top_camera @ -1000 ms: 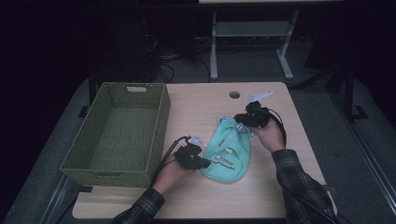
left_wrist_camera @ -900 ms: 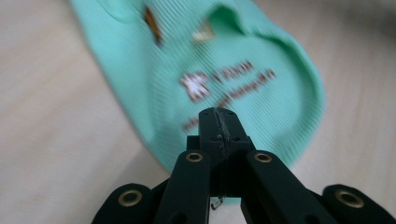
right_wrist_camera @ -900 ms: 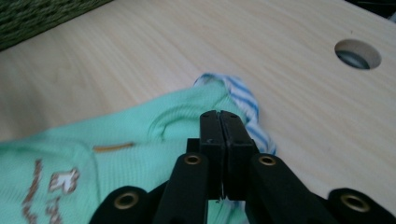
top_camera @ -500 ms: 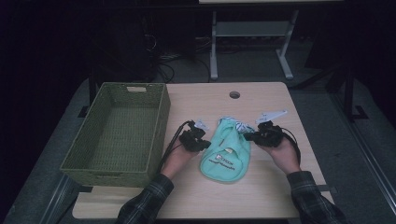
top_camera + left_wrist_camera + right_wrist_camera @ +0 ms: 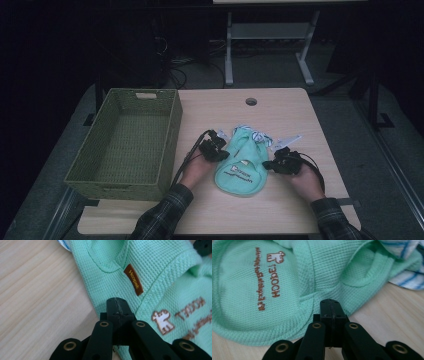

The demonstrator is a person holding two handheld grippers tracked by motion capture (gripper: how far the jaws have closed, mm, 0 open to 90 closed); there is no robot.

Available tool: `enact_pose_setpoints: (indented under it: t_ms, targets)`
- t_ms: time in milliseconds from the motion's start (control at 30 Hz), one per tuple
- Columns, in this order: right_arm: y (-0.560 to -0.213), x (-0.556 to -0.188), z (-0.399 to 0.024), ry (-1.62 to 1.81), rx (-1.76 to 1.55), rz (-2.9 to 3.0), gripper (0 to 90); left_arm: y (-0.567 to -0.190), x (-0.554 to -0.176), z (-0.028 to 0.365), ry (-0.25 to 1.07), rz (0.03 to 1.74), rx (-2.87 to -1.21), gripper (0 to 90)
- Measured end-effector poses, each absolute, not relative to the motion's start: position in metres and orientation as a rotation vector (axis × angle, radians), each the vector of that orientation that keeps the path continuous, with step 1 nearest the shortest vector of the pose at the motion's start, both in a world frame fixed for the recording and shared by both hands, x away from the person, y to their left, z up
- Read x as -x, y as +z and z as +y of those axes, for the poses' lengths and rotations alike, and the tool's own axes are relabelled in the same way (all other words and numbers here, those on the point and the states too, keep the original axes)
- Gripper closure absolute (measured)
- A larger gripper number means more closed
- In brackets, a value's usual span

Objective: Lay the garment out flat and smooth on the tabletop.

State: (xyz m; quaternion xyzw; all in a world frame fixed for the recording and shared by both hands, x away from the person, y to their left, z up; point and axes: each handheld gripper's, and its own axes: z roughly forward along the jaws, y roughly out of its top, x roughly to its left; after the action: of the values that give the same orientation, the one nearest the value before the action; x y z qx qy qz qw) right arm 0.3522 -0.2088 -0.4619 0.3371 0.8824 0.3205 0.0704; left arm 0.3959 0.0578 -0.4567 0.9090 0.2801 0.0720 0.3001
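Note:
A small mint-green garment (image 5: 242, 167) with brown lettering lies flat on the wooden table (image 5: 290, 110). Blue-and-white striped fabric (image 5: 260, 136) shows at its far end. My left gripper (image 5: 225, 156) is at the garment's left edge, jaws shut. In the left gripper view its tips (image 5: 117, 302) rest on the green hem (image 5: 155, 270) below a brown label (image 5: 133, 279). My right gripper (image 5: 267, 164) is at the right edge, also shut. In the right gripper view its tips (image 5: 329, 303) touch the garment (image 5: 262, 270) beside a sleeve opening. No fabric shows between either pair of jaws.
A green woven basket (image 5: 170, 145) stands empty on the table's left side, close to my left hand. A round cable hole (image 5: 251, 101) sits at the table's far middle. A white strip (image 5: 290, 138) lies beyond my right gripper. Dark floor and desk legs are behind.
My right gripper came from the garment's far end down to its right edge. My left gripper shifted away from me to the left edge. The garment now lies flatter.

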Motion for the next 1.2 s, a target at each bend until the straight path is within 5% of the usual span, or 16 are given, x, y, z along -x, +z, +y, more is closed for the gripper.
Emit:
enact_pose_setpoints:
  t_ms: [567,867,1200]
  targets:
    - [-0.461,-0.339,-0.227,1.004,-1.018,2.629,89.8,-0.454,-0.353,0.076,0.132,0.68,-2.466,89.8]
    - [-0.445,-0.378,-0.216,1.119,-1.08,2.551,81.6,-0.454,-0.353,0.076,0.14,0.672,-2.465,89.7]
    - [-0.453,-0.408,-0.197,1.094,-1.121,2.536,82.2,-0.454,-0.352,0.076,0.139,0.668,-2.461,89.7]
